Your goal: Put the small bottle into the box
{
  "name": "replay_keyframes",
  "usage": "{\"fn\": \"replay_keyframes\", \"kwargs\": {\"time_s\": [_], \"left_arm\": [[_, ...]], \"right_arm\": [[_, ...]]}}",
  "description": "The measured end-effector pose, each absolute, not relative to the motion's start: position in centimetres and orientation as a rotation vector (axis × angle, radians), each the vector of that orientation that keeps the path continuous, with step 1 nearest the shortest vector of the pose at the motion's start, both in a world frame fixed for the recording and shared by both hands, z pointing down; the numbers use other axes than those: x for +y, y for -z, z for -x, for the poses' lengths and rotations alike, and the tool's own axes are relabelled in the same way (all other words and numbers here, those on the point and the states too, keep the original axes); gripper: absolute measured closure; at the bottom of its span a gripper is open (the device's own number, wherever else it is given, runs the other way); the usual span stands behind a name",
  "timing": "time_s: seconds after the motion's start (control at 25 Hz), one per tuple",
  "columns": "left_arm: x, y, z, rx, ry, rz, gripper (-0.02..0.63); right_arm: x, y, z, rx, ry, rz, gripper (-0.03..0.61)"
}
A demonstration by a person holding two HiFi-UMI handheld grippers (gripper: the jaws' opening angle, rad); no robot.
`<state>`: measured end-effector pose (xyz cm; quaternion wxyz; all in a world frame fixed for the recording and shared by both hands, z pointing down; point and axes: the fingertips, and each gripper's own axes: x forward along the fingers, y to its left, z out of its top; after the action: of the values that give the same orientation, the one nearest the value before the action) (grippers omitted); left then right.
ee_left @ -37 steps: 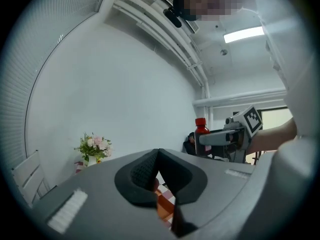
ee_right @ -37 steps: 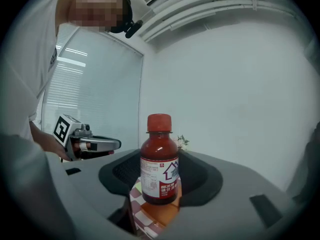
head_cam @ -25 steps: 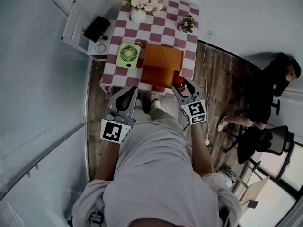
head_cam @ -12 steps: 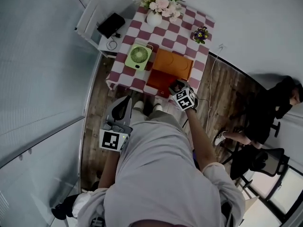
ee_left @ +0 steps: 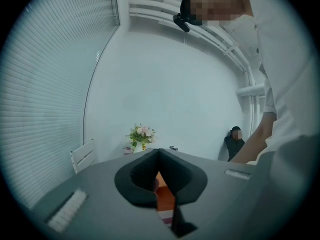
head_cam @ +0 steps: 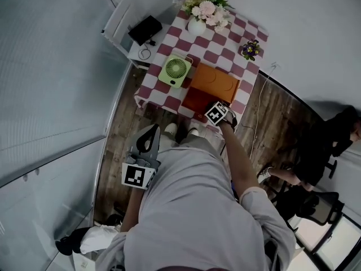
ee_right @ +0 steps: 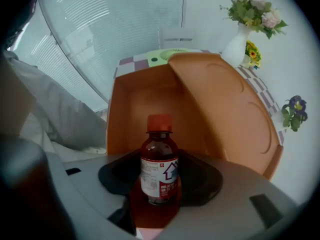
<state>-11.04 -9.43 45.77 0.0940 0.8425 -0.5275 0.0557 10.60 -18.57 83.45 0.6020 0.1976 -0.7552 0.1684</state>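
The small brown bottle (ee_right: 160,166) has a red cap and a white label, and my right gripper (ee_right: 160,186) is shut on it, holding it upright. Right behind and below it lies the open orange box (ee_right: 135,109), whose lid (ee_right: 225,104) leans back to the right. In the head view the right gripper (head_cam: 217,113) hangs over the near part of the box (head_cam: 198,101), and its marker cube hides the bottle. My left gripper (head_cam: 151,133) is shut on nothing, low by the person's body and off the table.
On the checkered table (head_cam: 163,97) stand a green fan (head_cam: 175,70) left of the box, a vase of flowers (head_cam: 204,10) at the back and a small flower pot (head_cam: 250,49). A white side stand (head_cam: 145,30) is beyond the table's left. A person (head_cam: 333,145) sits at the far right.
My right gripper has carried the bottle forward from the table's near edge to over the open box. The left gripper has stayed low by the body, still shut.
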Motion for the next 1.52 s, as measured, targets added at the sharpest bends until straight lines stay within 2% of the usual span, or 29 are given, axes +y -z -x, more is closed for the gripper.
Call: {"fn": "replay_keyframes", "kwargs": {"time_s": [0.64, 1.08, 1.32, 1.52], "left_arm": [[-9.0, -45.6, 11.0, -1.570, -0.206, -2.515, 0.621], [-9.8, -45.1, 10.1, -1.519, -0.125, -2.525, 0.621], [-10.5, -45.4, 9.3, -1.457, -0.146, -2.590, 0.621], [-11.7, -45.2, 8.5, -1.408, -0.148, -2.644, 0.621]], "right_arm": [[-18.5, -84.9, -10.4, -1.656, -0.365, -0.354, 0.350], [-18.3, -81.3, -9.8, -1.809, -0.529, -0.502, 0.328], [-18.1, -77.3, -9.3, -1.976, -0.737, -0.669, 0.366], [-17.7, -73.0, -9.4, -2.155, -0.908, -0.849, 0.431]]}}
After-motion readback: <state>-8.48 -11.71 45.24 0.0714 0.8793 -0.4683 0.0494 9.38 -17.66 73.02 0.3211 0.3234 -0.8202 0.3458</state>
